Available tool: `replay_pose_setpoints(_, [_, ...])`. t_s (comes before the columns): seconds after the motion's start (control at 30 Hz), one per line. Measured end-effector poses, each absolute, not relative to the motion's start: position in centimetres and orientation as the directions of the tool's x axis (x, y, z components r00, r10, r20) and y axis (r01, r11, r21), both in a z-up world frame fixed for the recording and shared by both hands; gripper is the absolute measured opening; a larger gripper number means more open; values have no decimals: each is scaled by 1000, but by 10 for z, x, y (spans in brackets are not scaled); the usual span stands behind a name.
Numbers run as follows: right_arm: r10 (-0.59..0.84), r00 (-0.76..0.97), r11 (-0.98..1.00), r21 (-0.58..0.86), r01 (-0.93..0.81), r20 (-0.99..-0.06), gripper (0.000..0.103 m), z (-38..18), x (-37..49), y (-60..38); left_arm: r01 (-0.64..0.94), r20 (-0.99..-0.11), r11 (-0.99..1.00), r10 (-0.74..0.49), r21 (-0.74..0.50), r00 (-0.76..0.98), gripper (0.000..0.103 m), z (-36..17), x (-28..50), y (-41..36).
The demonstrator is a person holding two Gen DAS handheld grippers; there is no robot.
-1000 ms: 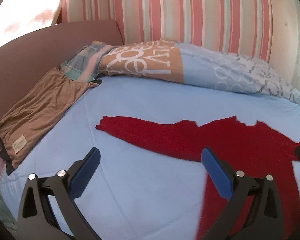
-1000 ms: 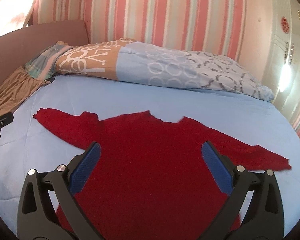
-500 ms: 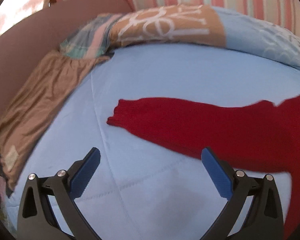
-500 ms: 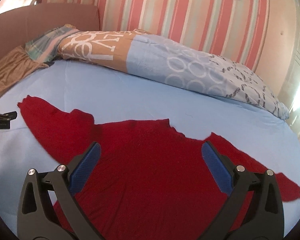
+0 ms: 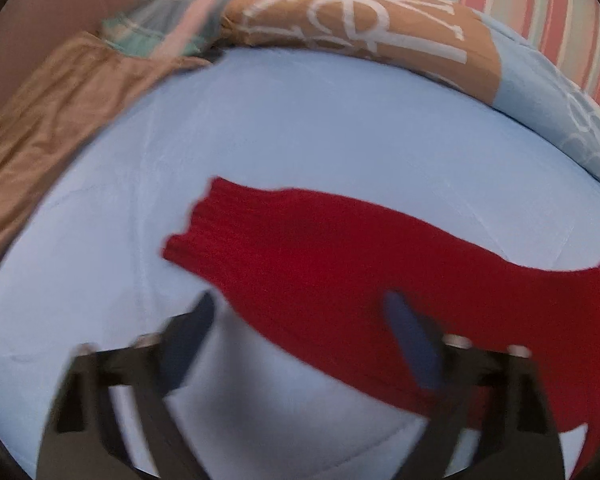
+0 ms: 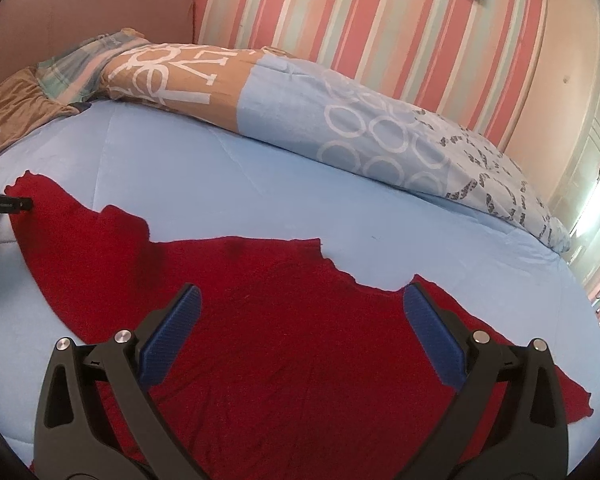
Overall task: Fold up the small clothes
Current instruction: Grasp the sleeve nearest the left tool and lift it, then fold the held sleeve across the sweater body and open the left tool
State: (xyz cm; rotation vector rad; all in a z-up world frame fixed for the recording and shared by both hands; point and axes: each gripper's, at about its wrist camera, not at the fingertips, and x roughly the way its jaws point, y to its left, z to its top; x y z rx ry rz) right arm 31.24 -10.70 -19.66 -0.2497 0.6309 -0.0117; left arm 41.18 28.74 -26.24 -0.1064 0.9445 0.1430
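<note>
1. Red sweater lies spread flat on the blue bed, sleeves stretched toward the left and right edges.
2. Left gripper tilts steeply down over the left sleeve; its fingers are closing, the sleeve between them, not yet pinched.
3. Right gripper hovers over the sweater's middle, fingers spread wide, holding nothing.

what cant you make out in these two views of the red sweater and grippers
- Left wrist view: the left gripper is smeared by motion blur as its jaws close around the sleeve; whether the pads touch it is unclear.
- Right wrist view: the red sweater has its hem hidden behind the right gripper and the bottom edge.
- Left wrist view: the sweater's body is cut off at the right edge.
</note>
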Motion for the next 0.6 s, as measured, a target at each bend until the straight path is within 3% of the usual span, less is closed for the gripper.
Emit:
replay_pose_setpoints(0.03, [-90, 808, 970, -236, -62, -583, 100, -196, 314, -109, -159, -811, 987, 68, -32, 581, 68, -262, 413, 286])
replay_pose_setpoints(0.1, [-102, 808, 969, -242, -51, -581, 100, -196, 315, -112, -133, -804, 991, 61, -23, 592, 44, -260, 414, 281])
replay_pose_setpoints(0.13, [-110, 807, 969, -243, -43, -580, 100, -196, 315, -115, -115, -803, 993, 51, -22, 594, 39, -260, 415, 277])
replay_pose_setpoints(0.2, [-116, 805, 970, -240, -34, -582, 100, -195, 315, -119, -85, -796, 996, 40, -14, 603, 18, -258, 416, 269])
replay_pose_setpoints(0.4, [-147, 781, 971, -240, -4, -607, 100, -200, 318, -134, -44, -745, 999, 34, 6, 666, 14, -241, 413, 252])
replay_pose_setpoints(0.6, [-170, 750, 975, -218, 35, -639, 100, -208, 322, -154, 89, -683, 995, -98, -48, 724, 14, -206, 395, 208])
